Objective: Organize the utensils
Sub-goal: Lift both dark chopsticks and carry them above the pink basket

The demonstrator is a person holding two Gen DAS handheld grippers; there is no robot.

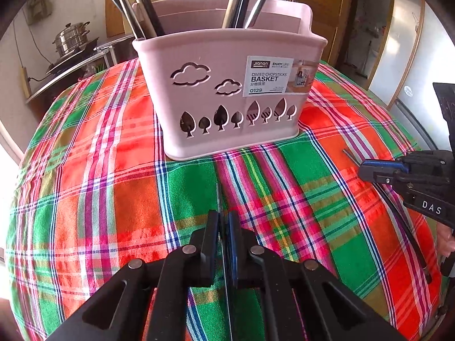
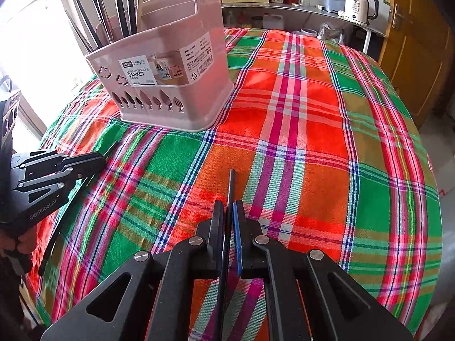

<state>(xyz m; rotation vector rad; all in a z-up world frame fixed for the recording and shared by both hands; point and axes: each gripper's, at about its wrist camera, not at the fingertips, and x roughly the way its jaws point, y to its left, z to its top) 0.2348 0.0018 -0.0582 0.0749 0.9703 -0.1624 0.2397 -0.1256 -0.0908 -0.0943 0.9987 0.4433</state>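
Observation:
A pink divided chopstick basket (image 1: 224, 96) (image 2: 170, 85) stands on the plaid tablecloth, with several dark and metal chopsticks (image 1: 136, 8) (image 2: 119, 8) upright in it. My left gripper (image 1: 224, 216) (image 2: 102, 157) is shut on a thin dark chopstick (image 1: 219, 199) (image 2: 71, 210) in front of the basket. My right gripper (image 2: 229, 206) (image 1: 362, 170) is shut on another dark chopstick (image 2: 231, 187) (image 1: 398, 213), to the right of the basket. Both grippers hang over the cloth, apart from the basket.
The plaid tablecloth (image 2: 312, 142) covers the round table to its edges. Behind it stand a steel shelf with a kettle (image 2: 359, 5) and jars, a steamer pot (image 1: 72, 37) on a stove, and wooden doors (image 2: 421, 42). A hand (image 2: 22, 241) holds the left gripper.

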